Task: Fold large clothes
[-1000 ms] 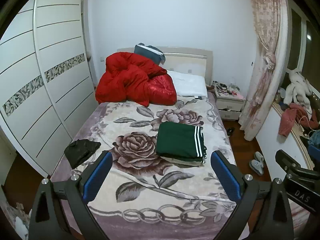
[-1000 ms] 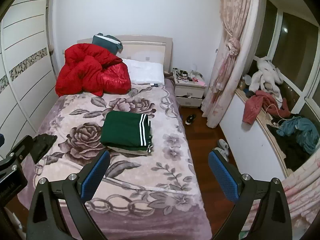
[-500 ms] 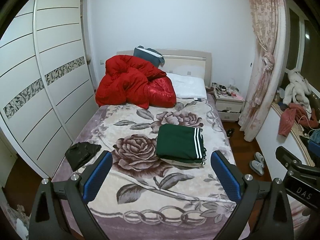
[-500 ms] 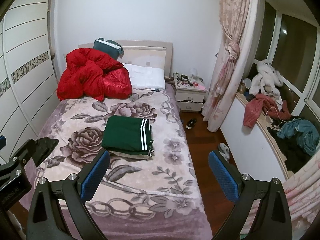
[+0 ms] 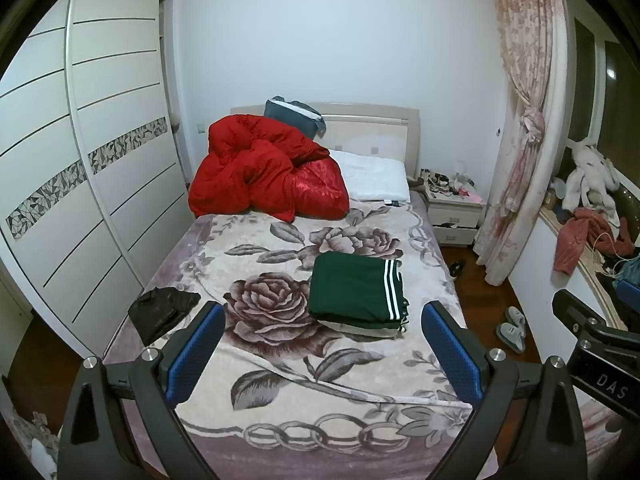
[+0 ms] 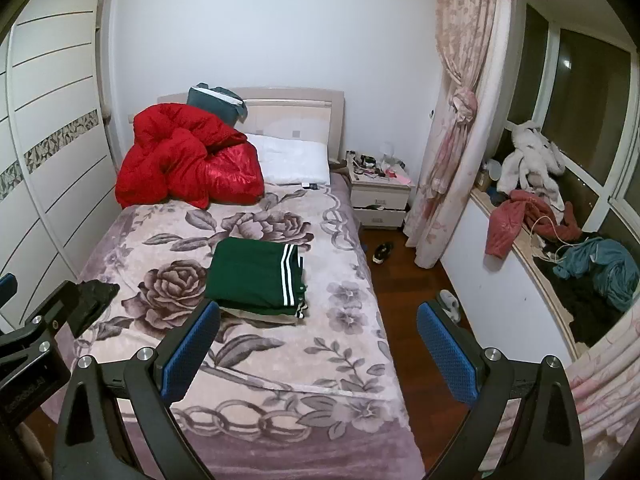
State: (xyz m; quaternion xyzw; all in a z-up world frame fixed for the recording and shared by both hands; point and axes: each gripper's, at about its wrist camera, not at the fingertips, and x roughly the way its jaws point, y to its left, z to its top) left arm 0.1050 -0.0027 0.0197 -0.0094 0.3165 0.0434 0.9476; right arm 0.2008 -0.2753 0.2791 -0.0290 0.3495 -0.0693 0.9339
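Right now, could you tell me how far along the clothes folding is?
Done: a green garment with white stripes lies folded on a small stack on the bed. In hand: nothing; the left gripper and right gripper are both open and held above the foot of the bed. Possibly left: a dark garment lies crumpled at the bed's left edge, and more clothes are heaped on the window ledge.
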